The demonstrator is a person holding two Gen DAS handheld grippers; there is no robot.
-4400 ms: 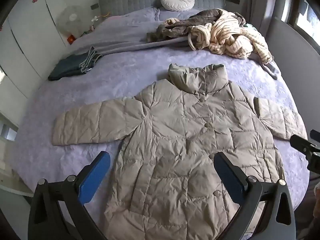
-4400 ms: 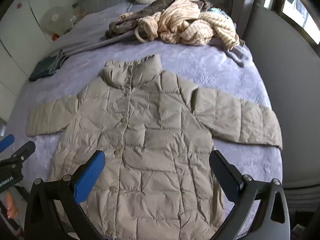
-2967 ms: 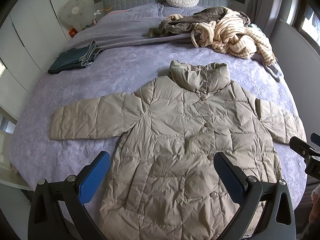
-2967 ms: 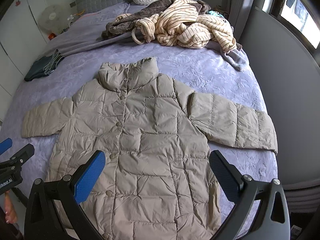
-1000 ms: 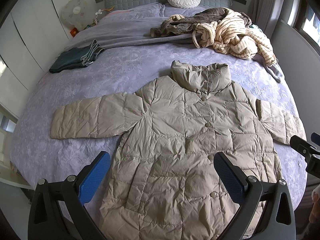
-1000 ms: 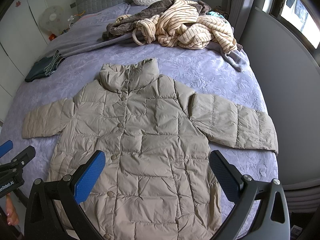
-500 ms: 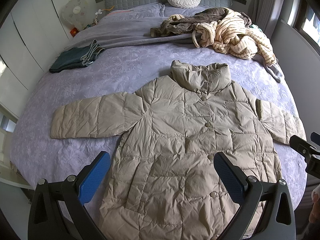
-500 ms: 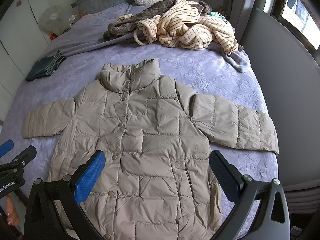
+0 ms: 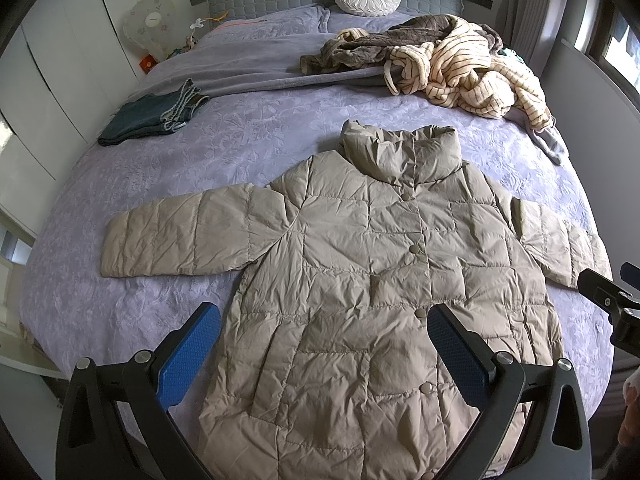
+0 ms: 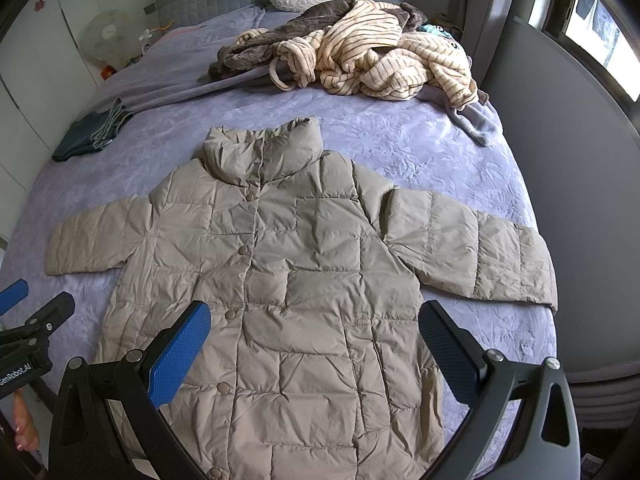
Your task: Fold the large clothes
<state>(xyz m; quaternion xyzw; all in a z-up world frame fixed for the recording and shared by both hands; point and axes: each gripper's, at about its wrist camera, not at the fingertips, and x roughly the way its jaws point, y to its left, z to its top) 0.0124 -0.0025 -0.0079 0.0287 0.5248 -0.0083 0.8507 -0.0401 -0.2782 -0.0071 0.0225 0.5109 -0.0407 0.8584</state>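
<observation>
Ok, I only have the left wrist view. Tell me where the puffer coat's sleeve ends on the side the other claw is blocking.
Observer: That sleeve lies flat and unfolded. Its cuff rests on the bedspread, close to the bed's edge.
Operator: Now report the right claw's state.
Observer: The right claw is open and holds nothing. It hangs over the lower front of the puffer coat.
</observation>
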